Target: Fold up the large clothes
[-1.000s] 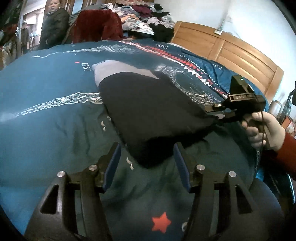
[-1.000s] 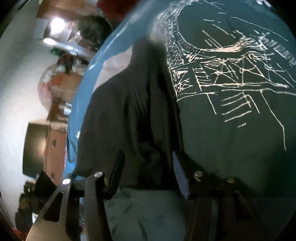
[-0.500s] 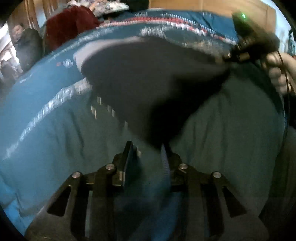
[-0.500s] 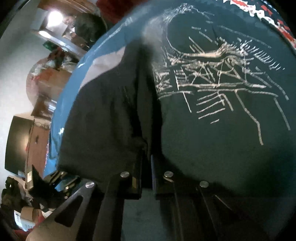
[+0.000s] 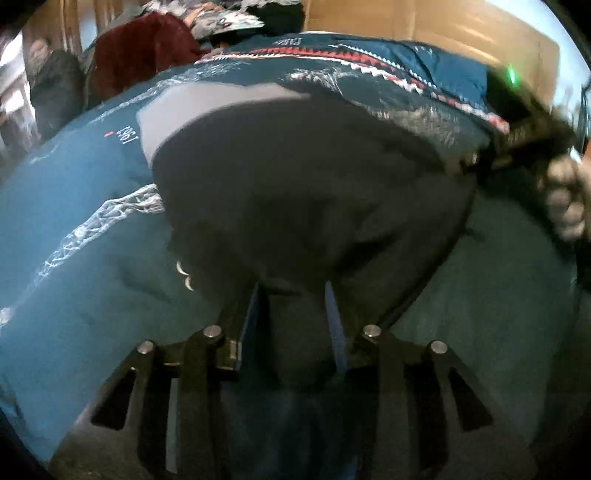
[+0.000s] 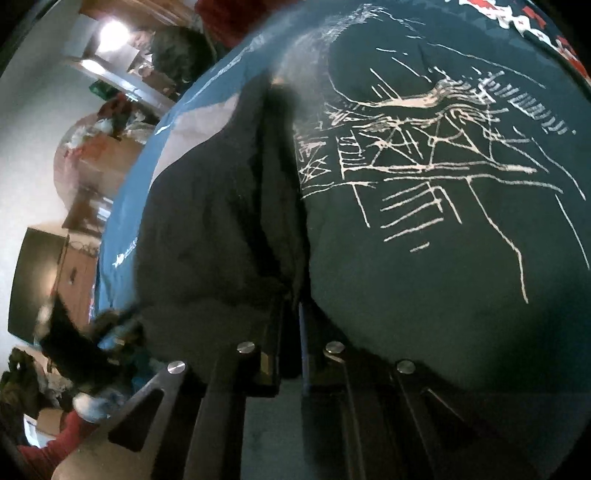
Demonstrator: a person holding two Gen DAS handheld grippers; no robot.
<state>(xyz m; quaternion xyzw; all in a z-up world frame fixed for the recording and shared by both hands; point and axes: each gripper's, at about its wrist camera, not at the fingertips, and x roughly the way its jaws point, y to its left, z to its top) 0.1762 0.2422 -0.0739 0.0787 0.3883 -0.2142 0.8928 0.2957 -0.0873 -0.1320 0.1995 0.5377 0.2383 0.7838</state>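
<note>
Since a second ago: both sets of fingers, then wide apart, have narrowed onto the near hem, and that hem has risen off the bed.

Left gripper (image 5: 295, 317): fingers drawn in on a bunched corner of the dark garment (image 5: 295, 192); cloth fills the gap between the blue pads.

Right gripper (image 6: 291, 332): fingers nearly together, pinching a thick fold of the dark garment (image 6: 221, 221) at its other near corner. Seen from the left wrist view, this tool and the hand (image 5: 565, 206) holding it sit toward the bed's right edge, blurred.

Dark garment: near edge lifted between the two grips; far portion, with a grey panel (image 5: 207, 107), lies flat on the teal bedspread (image 5: 74, 206), around the middle of the bed.

Bedspread: white line print, red-and-white zigzag band toward the headboard (image 5: 461, 33).

Beyond the far edge: heap of clothes, dark red item (image 5: 140, 51) foremost; a bystander (image 5: 55, 85) at the far left corner.

Risks, as judged: the left pinch takes a bunch, not a clean edge, so a layer may slip out mid-carry. Uneven lift between the two corners would skew the fold. Bedspread cloth caught under the fingers would drag along.
</note>
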